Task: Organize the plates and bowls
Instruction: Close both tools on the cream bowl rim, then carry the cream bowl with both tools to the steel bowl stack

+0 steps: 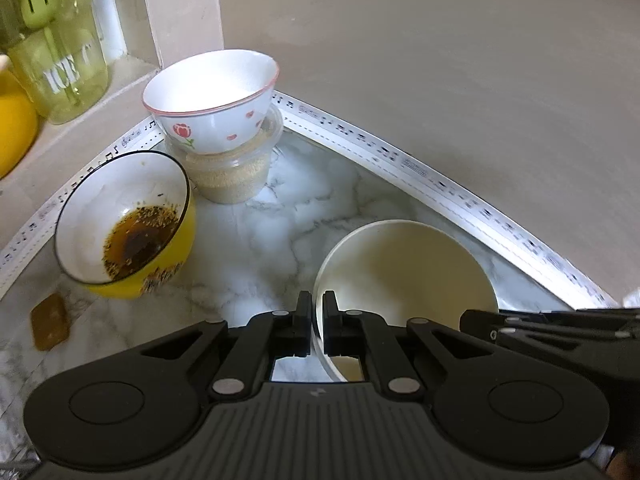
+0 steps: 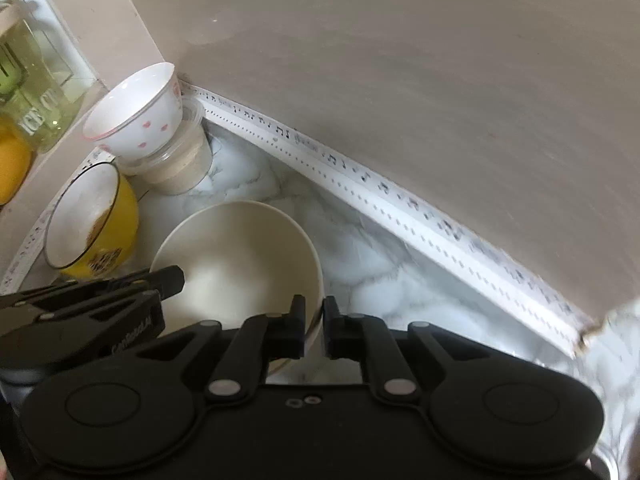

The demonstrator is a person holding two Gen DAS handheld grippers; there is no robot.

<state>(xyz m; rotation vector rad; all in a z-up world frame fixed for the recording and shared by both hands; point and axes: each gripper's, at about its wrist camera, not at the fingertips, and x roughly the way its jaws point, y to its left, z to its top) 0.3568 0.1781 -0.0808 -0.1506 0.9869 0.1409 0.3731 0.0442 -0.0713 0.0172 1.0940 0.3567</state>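
Note:
A plain cream bowl point(image 1: 408, 272) sits on the marble counter point(image 1: 280, 208). My left gripper point(image 1: 317, 300) is shut on its left rim. My right gripper point(image 2: 315, 306) is shut on its right rim, and the cream bowl point(image 2: 236, 256) shows in that view too. A yellow bowl point(image 1: 128, 220) with dark sauce residue lies tilted at the left. A white bowl with pink flowers point(image 1: 212, 100) rests tilted on a clear lidded tub point(image 1: 230, 168) in the corner.
The beige wall point(image 1: 440, 60) with a white music-note strip point(image 1: 400, 160) borders the counter at the back. A green glass jar point(image 1: 56, 40) and a yellow object point(image 1: 12, 128) stand on the sill at the left. A small brown pad point(image 1: 50, 322) lies on the counter.

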